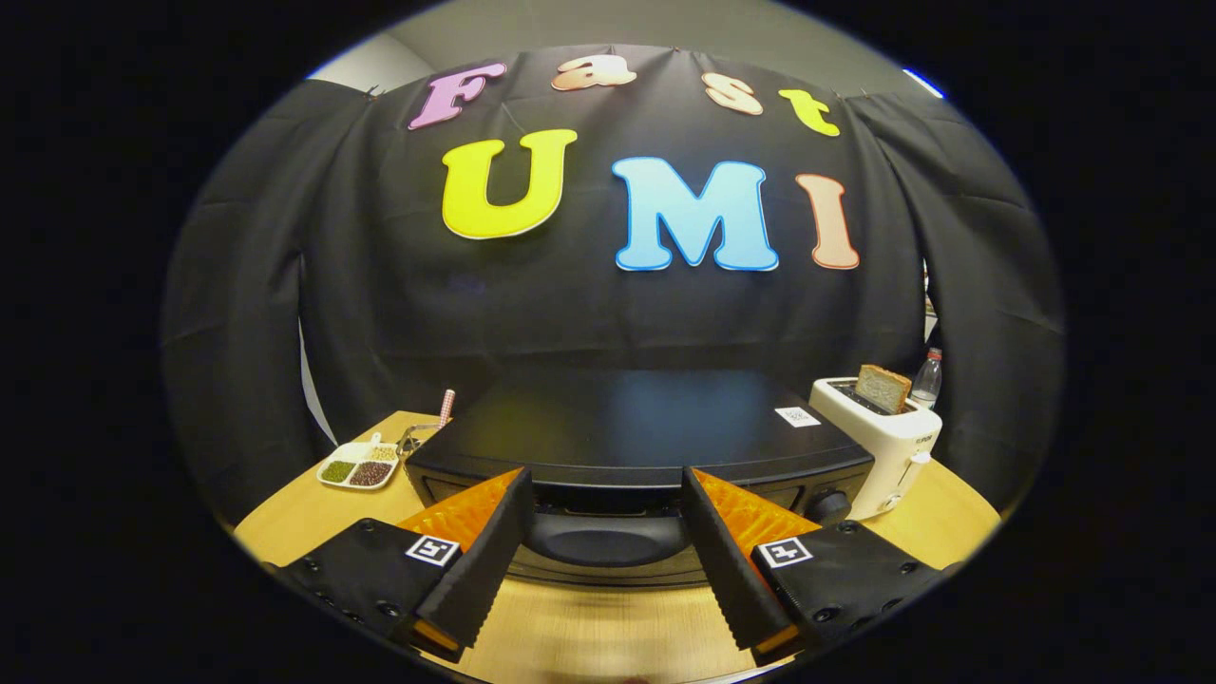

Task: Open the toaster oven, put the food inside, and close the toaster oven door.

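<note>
A black toaster oven (pixel 636 427) stands on the wooden table (pixel 589 632), seen from above its front. Its door is closed, and the curved door handle (pixel 608 541) lies just ahead, between my two fingers. My gripper (pixel 604 489) is open, the fingers spread to either side of the handle, with nothing between them. A knob (pixel 828 504) sits at the oven's front right. I cannot tell whether the fingers touch the oven.
A white pop-up toaster (pixel 883 446) with a slice of bread (pixel 883 388) in it stands right of the oven, a plastic bottle (pixel 928 378) behind it. Left of the oven lies a white divided dish (pixel 359 465) of beans, with tongs (pixel 423 432) beside it.
</note>
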Motion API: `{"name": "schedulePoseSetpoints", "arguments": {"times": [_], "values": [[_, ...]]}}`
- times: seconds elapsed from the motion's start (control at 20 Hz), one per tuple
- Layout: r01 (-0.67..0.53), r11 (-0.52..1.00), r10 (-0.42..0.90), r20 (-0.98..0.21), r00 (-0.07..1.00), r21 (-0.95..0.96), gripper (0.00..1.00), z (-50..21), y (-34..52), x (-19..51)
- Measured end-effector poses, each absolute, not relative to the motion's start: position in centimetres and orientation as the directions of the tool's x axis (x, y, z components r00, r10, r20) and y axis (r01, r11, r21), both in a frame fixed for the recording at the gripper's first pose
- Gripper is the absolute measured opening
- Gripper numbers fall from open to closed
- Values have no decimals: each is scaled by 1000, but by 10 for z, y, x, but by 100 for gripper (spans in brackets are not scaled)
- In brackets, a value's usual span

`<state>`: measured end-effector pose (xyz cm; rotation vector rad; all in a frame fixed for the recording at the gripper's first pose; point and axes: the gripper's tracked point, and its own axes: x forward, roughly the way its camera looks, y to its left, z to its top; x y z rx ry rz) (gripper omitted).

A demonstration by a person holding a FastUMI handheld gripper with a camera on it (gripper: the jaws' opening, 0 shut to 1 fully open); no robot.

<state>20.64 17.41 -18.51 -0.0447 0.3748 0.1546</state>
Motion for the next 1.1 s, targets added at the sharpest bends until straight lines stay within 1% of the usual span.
{"name": "schedulePoseSetpoints", "arguments": {"times": [0.3, 0.75, 1.1], "values": [[-145, 989, 129, -335, 933, -24, 99, -186, 175, 207], [-161, 986, 143, -301, 943, -37, 99, -193, 172, 177], [-170, 985, 144, -379, 914, -34, 99, -229, 166, 122]]}}
